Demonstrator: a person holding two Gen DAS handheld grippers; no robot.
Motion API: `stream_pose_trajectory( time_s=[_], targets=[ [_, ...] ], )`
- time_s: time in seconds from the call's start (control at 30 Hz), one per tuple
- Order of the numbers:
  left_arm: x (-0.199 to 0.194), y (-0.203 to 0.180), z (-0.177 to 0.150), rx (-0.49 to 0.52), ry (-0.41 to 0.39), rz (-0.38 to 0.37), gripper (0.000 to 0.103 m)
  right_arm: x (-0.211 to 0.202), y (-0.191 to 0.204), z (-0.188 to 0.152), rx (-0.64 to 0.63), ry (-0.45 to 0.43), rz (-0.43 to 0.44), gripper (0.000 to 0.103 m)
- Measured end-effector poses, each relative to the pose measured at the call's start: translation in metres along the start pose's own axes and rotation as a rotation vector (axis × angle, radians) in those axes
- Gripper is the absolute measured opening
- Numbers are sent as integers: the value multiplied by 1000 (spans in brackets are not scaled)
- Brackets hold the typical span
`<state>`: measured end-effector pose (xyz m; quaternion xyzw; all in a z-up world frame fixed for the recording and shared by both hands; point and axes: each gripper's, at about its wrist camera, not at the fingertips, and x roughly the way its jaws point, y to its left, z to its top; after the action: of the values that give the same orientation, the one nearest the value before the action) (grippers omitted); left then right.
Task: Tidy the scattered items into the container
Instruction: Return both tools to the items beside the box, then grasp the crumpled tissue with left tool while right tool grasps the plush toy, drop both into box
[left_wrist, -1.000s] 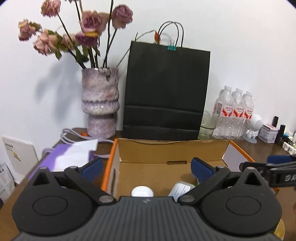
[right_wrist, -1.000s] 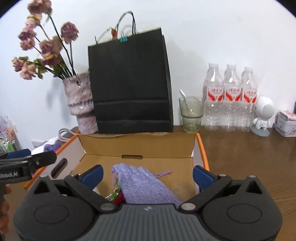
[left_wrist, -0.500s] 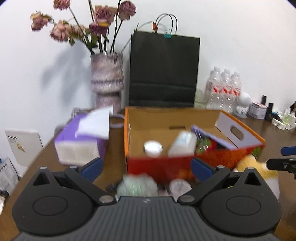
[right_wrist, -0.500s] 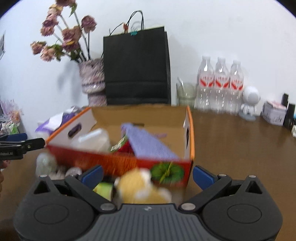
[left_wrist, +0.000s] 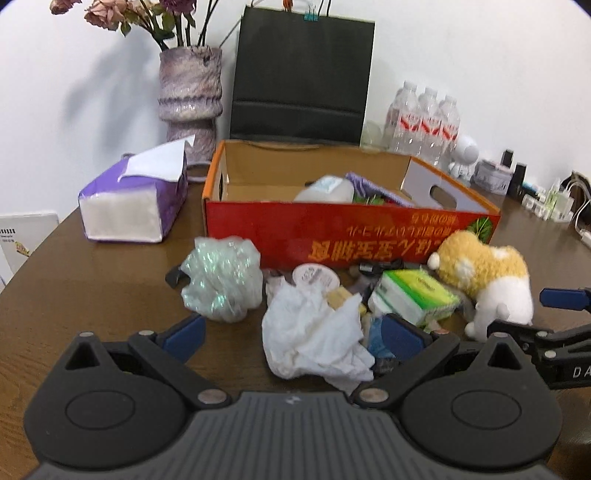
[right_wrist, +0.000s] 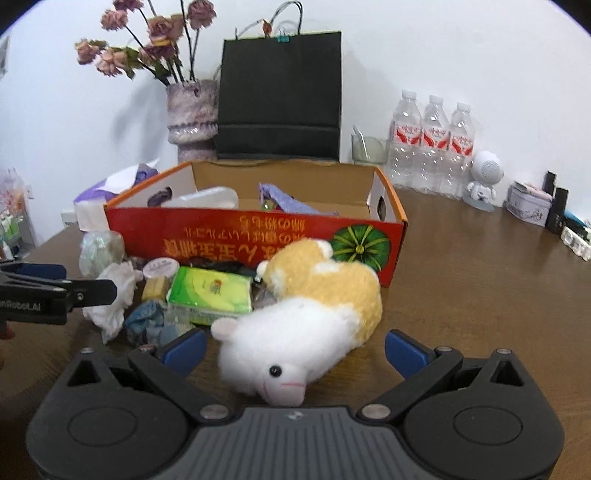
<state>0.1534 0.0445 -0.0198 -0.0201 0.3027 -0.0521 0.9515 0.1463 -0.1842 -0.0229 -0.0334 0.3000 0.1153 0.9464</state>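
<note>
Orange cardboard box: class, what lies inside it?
Inside the orange cardboard box: a white plastic bottle, a purple pouch, something red-green beside it. The box's front wall hides its floor.

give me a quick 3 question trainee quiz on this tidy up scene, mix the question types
1. True or false: the plush toy already lies inside the red box.
2. Which lies between the open fingers of the left gripper? A) crumpled tissue B) green tissue pack C) water bottle
3. Fill in: the right gripper is ____ and holds nothing.

Key: 1 false, it lies on the table in front; 2 A; 3 open
</note>
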Motion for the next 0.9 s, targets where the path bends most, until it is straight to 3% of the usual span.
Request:
stream_pose_trajectory(
  time_s=[0.4, 0.5, 0.63, 0.73, 0.8, 0.9],
  targets=[
    [12, 6, 2, -97, 23, 13, 101, 20, 7, 3, 79, 37, -57, 103],
    [17, 6, 3, -120, 36, 15, 93, 23, 1, 4, 116, 41, -73, 103],
    [19, 6, 2, -128, 43, 31, 75, 27, -8, 4, 150, 42, -80, 101],
    [17, 5, 1, -131, 40, 25, 58, 28, -11, 3, 154, 47, -69, 85],
    [15, 5, 0, -128, 37, 22, 55, 27, -14, 2, 166, 50, -62, 67],
    [13, 3, -3, -117, 31, 24, 49, 24, -21, 0, 197, 49, -45, 57]
  ],
)
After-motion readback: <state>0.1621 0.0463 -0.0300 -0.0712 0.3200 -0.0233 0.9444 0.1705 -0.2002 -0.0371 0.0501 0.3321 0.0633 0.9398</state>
